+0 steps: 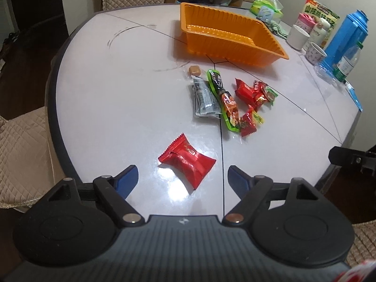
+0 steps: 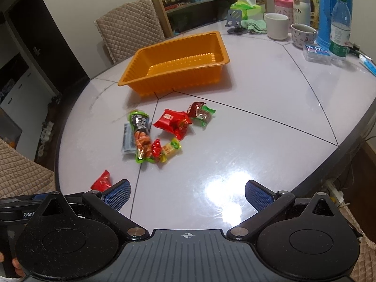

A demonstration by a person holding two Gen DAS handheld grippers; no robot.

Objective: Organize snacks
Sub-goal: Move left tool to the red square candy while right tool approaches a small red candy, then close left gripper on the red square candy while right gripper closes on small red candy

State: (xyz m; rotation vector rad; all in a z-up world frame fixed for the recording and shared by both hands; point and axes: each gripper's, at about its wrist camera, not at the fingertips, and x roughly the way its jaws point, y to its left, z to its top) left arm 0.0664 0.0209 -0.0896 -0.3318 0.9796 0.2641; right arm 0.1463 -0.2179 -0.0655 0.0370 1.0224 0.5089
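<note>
A: Left gripper (image 1: 183,178) hangs low over the white table (image 1: 117,108), and its 2 blue fingers (image 1: 128,178) are spread wide. Nothing is pinched.

B: What is close to it?

A: 1 red snack pack (image 1: 188,159) lies flat on the table, just past the tips and between them. Farther off is a pile of snacks (image 1: 231,98). An orange tray (image 1: 225,40) sits beyond the pile, with nothing in it.

B: And the other camera?

A: Right gripper (image 2: 188,195) is spread wide too, holding nothing, over a bare shiny part of the table. The pile sits far to its left, and the tray behind that. The red pack peeks out by the left finger. Cups (image 2: 277,25) and a blue jug (image 2: 329,9) stand at the far right.
</note>
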